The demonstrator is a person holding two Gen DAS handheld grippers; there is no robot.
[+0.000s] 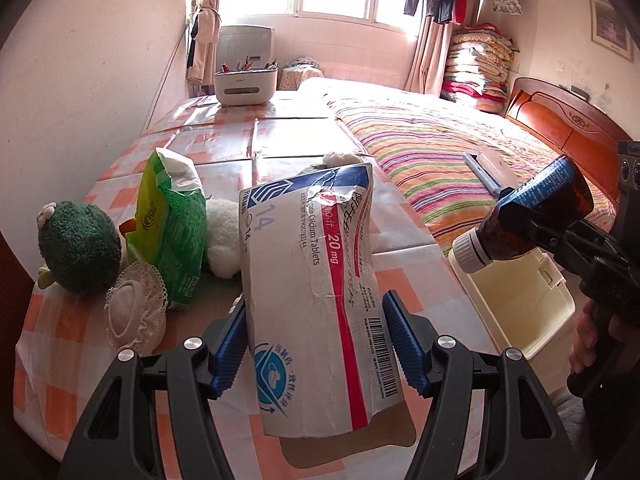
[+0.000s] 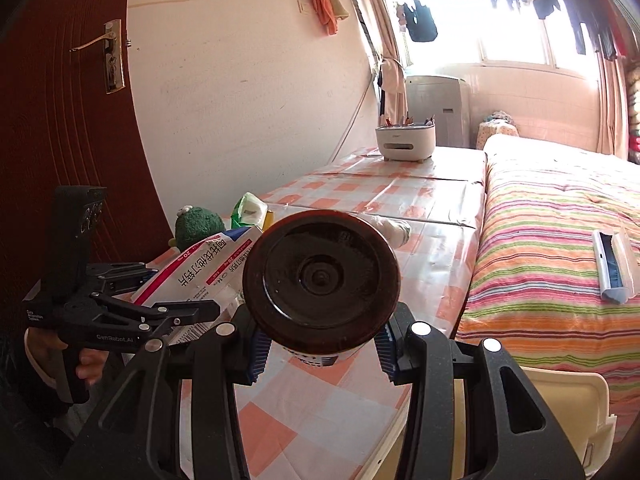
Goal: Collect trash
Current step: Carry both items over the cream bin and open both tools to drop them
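The table (image 1: 280, 136), in an orange-checked cloth, serves as the landmark. The bed (image 1: 440, 148) with its striped cover lies along the table's far side in the left wrist view, touching it. A cream bin (image 1: 520, 304) stands open just off the table's near corner; no contents can be seen in it.

Over the table's near end, the left gripper (image 1: 316, 344) is clamped on a crumpled tablet box (image 1: 312, 280). The box stands upright between the blue pads (image 1: 230, 344), which press its two sides, so the fingers sit fairly wide. Its lower end hangs below the pads, clear of the cloth.

The right gripper (image 2: 320, 352) holds a brown bottle (image 2: 320, 276) past the table's edge, above the bin. The pads grip its body from both sides, with its base toward the camera and its white cap (image 1: 468, 250) tilted down and away. A hand (image 1: 588, 336) grips the tool's handle.

On the table beyond the box sit a green bag (image 1: 172, 220), a green plush toy (image 1: 78, 248), a white plush (image 1: 222, 236) and a lace-edged pad (image 1: 134, 316), close together. At the table's far end stands a white holder (image 1: 245, 86) with pens in it.
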